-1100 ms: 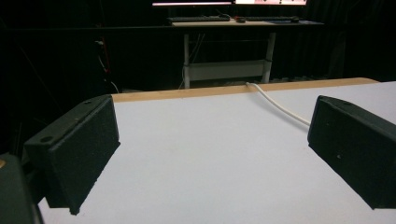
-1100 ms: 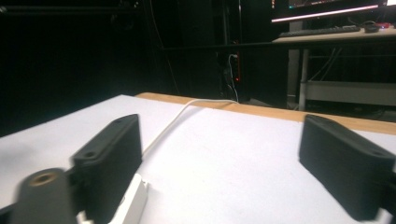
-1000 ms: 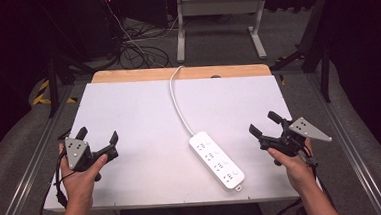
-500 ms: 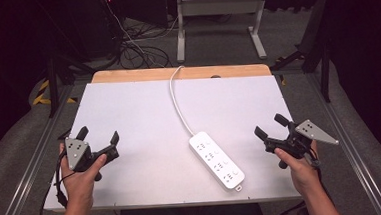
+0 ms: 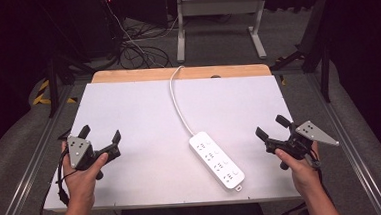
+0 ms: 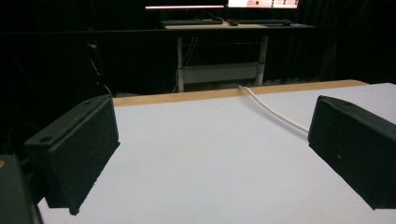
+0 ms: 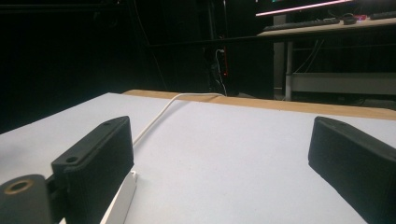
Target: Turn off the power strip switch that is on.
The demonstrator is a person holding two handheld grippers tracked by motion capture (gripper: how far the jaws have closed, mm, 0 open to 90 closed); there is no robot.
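Power strip (image 5: 217, 159): white, flat on the table (image 5: 138, 105), between both grippers, nearer the right gripper (image 5: 271, 131); cord (image 5: 176, 101) trailing away. Right gripper: jaws spread, empty. Left gripper (image 5: 100, 136): jaws spread, empty.

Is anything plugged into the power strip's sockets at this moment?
No. The power strip lies flat on the table with every visible socket empty; its own white cord runs off the far edge.

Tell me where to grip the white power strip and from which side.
Grip the power strip across its narrow width near the middle, coming from above with the right gripper, probably. It lies flat and diagonal, long sides free; its cable leaves the far end.
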